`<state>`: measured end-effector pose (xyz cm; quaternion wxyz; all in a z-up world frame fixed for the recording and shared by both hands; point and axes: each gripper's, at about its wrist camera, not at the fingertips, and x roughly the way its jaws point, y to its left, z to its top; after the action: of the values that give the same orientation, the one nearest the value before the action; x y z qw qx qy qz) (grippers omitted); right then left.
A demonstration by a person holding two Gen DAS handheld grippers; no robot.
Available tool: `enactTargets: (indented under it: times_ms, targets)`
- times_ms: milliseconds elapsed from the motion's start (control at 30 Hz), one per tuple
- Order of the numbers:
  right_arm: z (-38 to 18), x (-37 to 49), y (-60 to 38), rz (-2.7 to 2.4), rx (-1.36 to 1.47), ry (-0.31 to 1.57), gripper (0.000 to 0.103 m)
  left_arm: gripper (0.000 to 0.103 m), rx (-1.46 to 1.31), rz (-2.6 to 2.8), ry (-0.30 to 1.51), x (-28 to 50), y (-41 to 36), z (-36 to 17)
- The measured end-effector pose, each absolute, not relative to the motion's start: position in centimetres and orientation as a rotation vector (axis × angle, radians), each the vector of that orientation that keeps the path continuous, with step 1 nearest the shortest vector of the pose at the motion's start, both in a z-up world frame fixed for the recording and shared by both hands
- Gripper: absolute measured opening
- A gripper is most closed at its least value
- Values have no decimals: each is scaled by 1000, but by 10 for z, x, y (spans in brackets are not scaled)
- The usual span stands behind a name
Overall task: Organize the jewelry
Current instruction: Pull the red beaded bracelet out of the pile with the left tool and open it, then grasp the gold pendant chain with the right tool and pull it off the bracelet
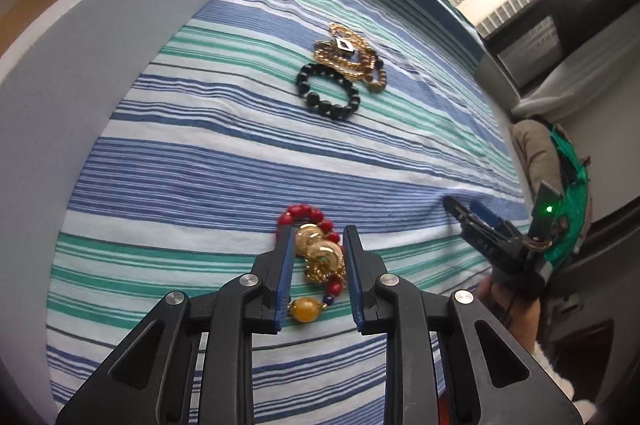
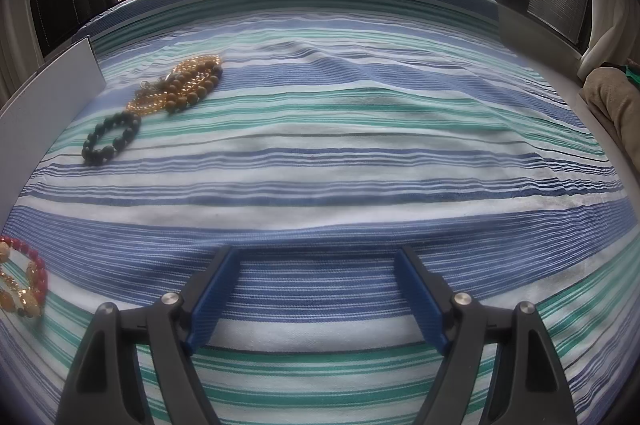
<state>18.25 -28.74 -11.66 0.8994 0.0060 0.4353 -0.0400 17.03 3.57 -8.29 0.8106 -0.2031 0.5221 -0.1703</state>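
A red, gold and amber bead bracelet (image 1: pixel 316 257) lies on the striped cloth between the fingers of my left gripper (image 1: pixel 318 237), whose jaws stand partly open around it without clamping it. It also shows at the left edge of the right wrist view (image 2: pixel 24 277). A black bead bracelet (image 1: pixel 328 91) and a heap of amber and brown bead bracelets (image 1: pixel 352 55) lie farther off; both show in the right wrist view (image 2: pixel 110 139) (image 2: pixel 180 83). My right gripper (image 2: pixel 318 257) is open and empty above bare cloth, and also shows in the left wrist view (image 1: pixel 468 209).
A white open box (image 1: pixel 100 37) stands at the left, next to the bracelets; its wall shows in the right wrist view (image 2: pixel 44 105). The blue, green and white striped cloth (image 2: pixel 360 145) covers the surface, with a window beyond its far edge.
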Motion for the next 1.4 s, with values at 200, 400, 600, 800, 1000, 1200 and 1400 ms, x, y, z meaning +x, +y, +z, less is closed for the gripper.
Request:
enactTargets:
  times_ms: [200,400,600,800,1000,1200,1400]
  targets:
    - [-117,183,-288,-83,13,901,81,47,-475,-291,1091,154,66,-88]
    - [-117,182,-288,-82,14,902,81,53,-408,-240,1095,118,63,-95]
    - [-86,157,-249,173,65,864,81,71,-194,-140,1039,89,53,-89]
    - [-62,125,-111,650,-270,879,61,72,-198,-115,1017,83,64,-91]
    - [-93,154,-76,668,-306,983,47,73,-227,-112,1009,68,76,-92]
    - [-92,158,-63,695,-390,1052,31,73,-247,-107,1013,65,82,-97]
    - [-101,155,-62,662,-435,1074,34,74,-238,-99,1017,64,80,-99]
